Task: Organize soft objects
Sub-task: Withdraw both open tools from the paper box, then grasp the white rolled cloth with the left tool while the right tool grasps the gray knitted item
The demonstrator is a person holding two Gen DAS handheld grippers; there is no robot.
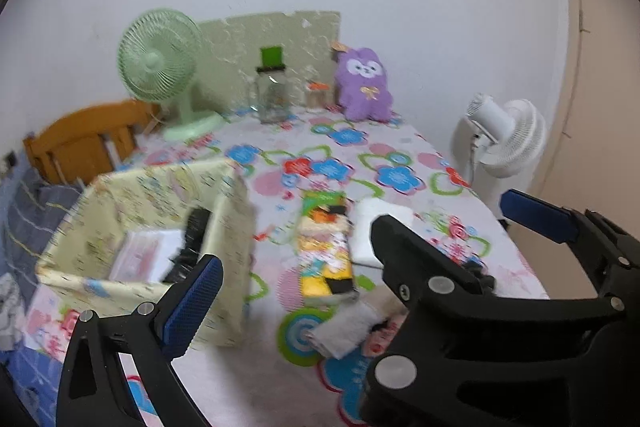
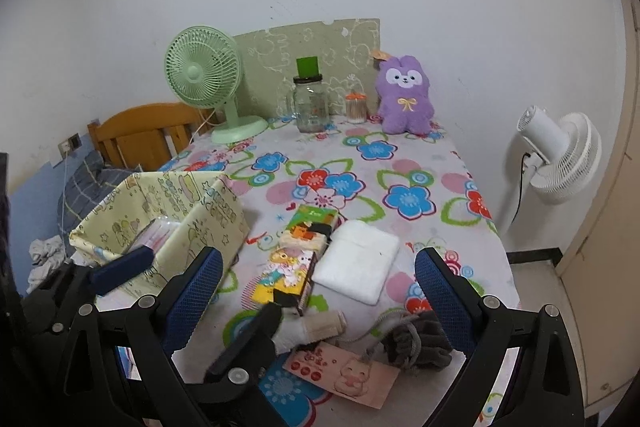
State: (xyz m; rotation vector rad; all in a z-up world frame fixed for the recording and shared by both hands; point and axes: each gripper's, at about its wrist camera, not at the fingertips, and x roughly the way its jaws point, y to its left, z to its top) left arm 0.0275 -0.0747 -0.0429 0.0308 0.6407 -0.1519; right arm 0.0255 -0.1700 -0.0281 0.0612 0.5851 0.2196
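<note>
A pale yellow fabric bin point(image 1: 224, 211) point(image 2: 208, 211) stands at the table's left, with a pink packet point(image 1: 140, 255) and a black item point(image 1: 192, 239) inside. Right of it lie a colourful packet point(image 1: 326, 247) point(image 2: 290, 263), a white folded cloth point(image 2: 358, 261) point(image 1: 374, 227), a beige rolled cloth point(image 2: 320, 325) point(image 1: 344, 331), a grey knitted item point(image 2: 420, 343) and a pink card point(image 2: 344, 375). My left gripper point(image 1: 360, 247) is open and empty beside the bin. My right gripper point(image 2: 320, 287) is open and empty above the rolled cloth.
At the back stand a green fan point(image 2: 208, 83), a glass jar point(image 2: 310, 103), a small orange-lidded jar point(image 2: 356, 105) and a purple plush point(image 2: 404, 95). A white fan point(image 2: 560, 155) stands off the right edge. A wooden chair point(image 2: 140, 135) is at left.
</note>
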